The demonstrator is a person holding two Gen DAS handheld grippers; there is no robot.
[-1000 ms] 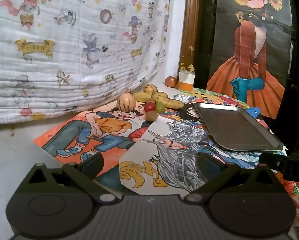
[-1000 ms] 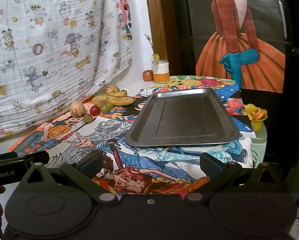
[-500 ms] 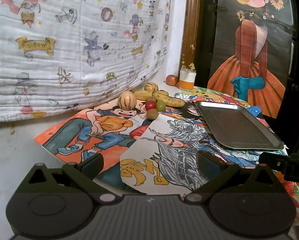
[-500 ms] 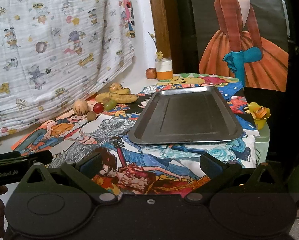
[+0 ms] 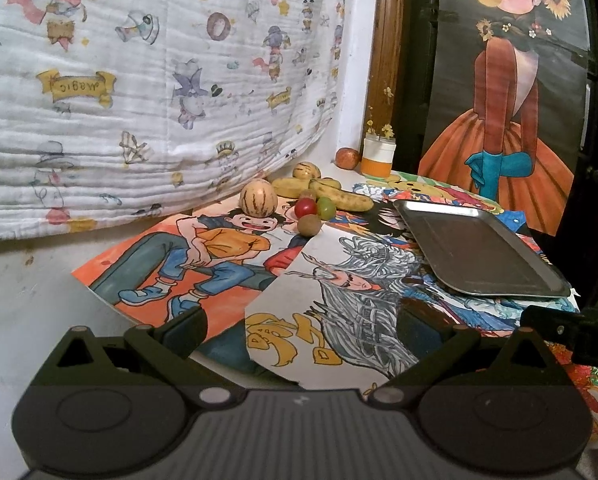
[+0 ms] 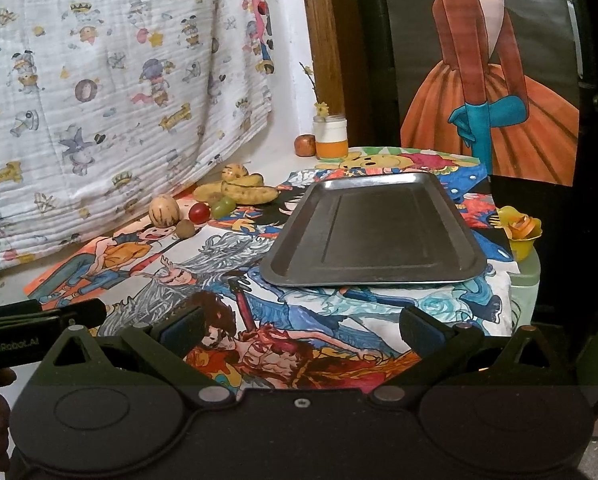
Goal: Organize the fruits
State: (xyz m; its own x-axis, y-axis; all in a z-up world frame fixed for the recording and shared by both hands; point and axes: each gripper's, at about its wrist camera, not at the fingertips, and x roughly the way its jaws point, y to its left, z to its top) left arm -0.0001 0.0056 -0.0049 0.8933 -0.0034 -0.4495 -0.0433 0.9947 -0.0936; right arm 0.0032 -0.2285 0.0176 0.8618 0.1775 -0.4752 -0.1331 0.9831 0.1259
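Holding both claws low at the near edge of the table (image 5: 27, 300), we keep the left claw (image 5: 299, 328) spread wide with nothing between its fingers, and the right claw (image 6: 299, 326) spread and bare as well. Far left, the fruits cluster by the printed cloth (image 5: 139, 92): a striped melon (image 5: 257, 199), a red grape (image 5: 305, 207), a green grape (image 5: 326, 207), a brown kiwi (image 5: 309, 225) and bananas (image 5: 339, 196). The metal tray (image 6: 373, 228) lies to their right, holding nothing.
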